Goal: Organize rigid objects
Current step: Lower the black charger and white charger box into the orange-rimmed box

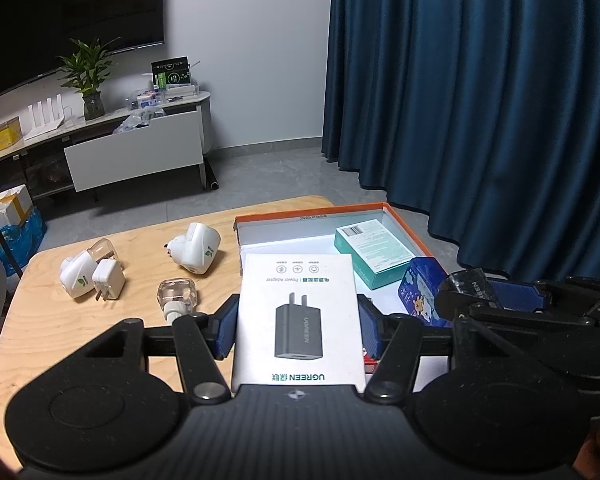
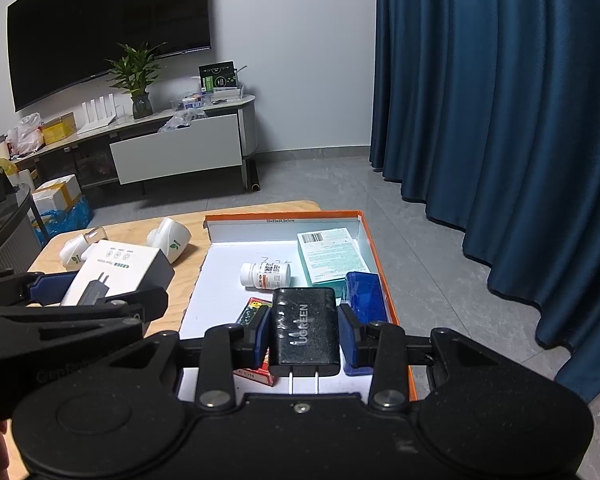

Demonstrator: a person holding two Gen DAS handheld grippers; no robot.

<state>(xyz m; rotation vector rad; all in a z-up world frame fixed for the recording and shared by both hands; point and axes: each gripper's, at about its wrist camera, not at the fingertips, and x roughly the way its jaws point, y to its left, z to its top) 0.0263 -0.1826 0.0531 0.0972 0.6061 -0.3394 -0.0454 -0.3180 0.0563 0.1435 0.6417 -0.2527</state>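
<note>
Behind black charger (image 2: 305,330), half-hidden red box (image 2: 256,308)

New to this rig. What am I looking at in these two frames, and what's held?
No robot arm here: a person holds a two-finger gripper in each hand, each with a fisheye camera looking forward along its fingers.

The left wrist view shows the left gripper shut on a white UGREEN adapter box. The right wrist view shows the right gripper shut on a black UGREEN charger, prongs toward the camera, over the orange-rimmed tray.

In the tray lie a teal box, a white pill bottle and a blue tin. On the wooden table sit white plug-in devices and a small white charger.
</note>
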